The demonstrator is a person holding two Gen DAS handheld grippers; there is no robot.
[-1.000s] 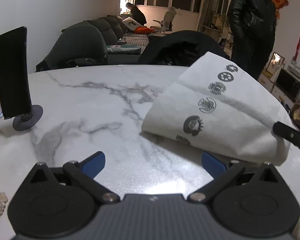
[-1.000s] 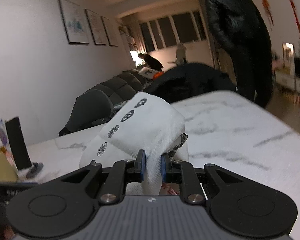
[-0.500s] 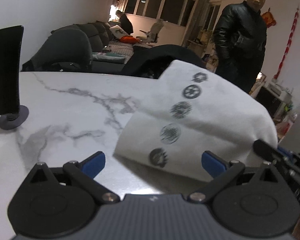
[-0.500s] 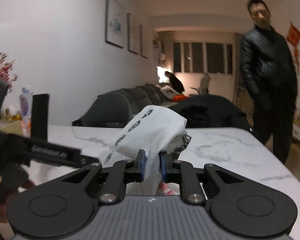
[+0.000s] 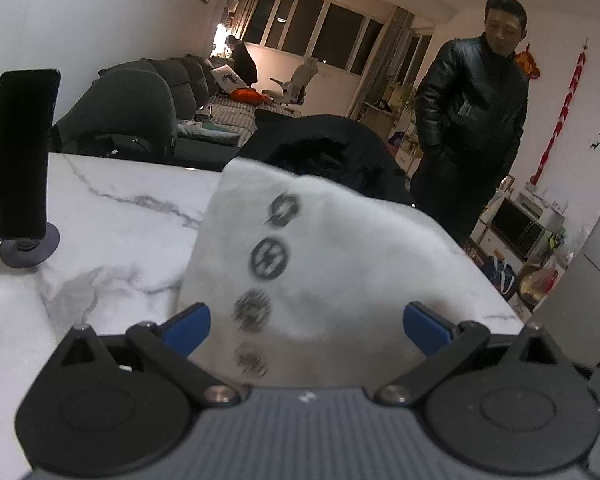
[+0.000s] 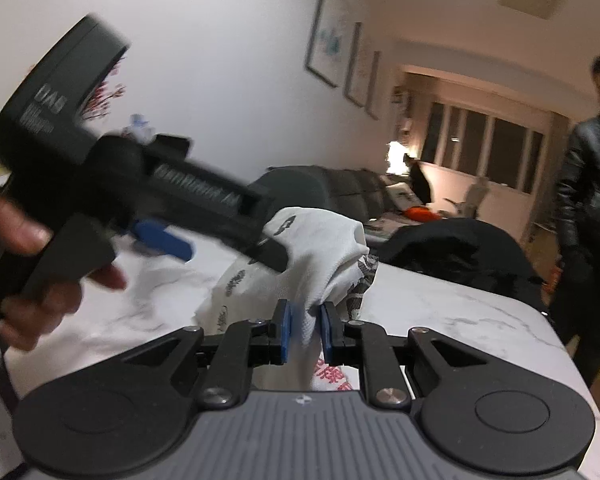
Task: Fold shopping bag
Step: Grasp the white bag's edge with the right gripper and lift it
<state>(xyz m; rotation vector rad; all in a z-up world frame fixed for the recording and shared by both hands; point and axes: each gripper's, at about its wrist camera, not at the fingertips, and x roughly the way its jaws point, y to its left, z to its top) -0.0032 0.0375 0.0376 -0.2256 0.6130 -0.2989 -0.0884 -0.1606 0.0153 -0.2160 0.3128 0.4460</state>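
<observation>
- White marble table (image 5: pixel 100 220) with grey veins carries the work, in a dim living room.
- Right gripper (image 6: pixel 303 334) has its blue pads close on a bunched part of the white fabric shopping bag (image 6: pixel 324 248) with black round prints, though a thin gap shows beside the cloth. It holds the bag lifted, likely so the fold can hang.
- Left gripper (image 5: pixel 306 322) stands wide apart, the bag (image 5: pixel 320 264) between and just ahead of its fingers, probably to take an edge.
- Beyond, a black phone on a round stand (image 5: pixel 20 160) stays to the left, and a person in a black jacket (image 5: pixel 472 120) watches behind.
</observation>
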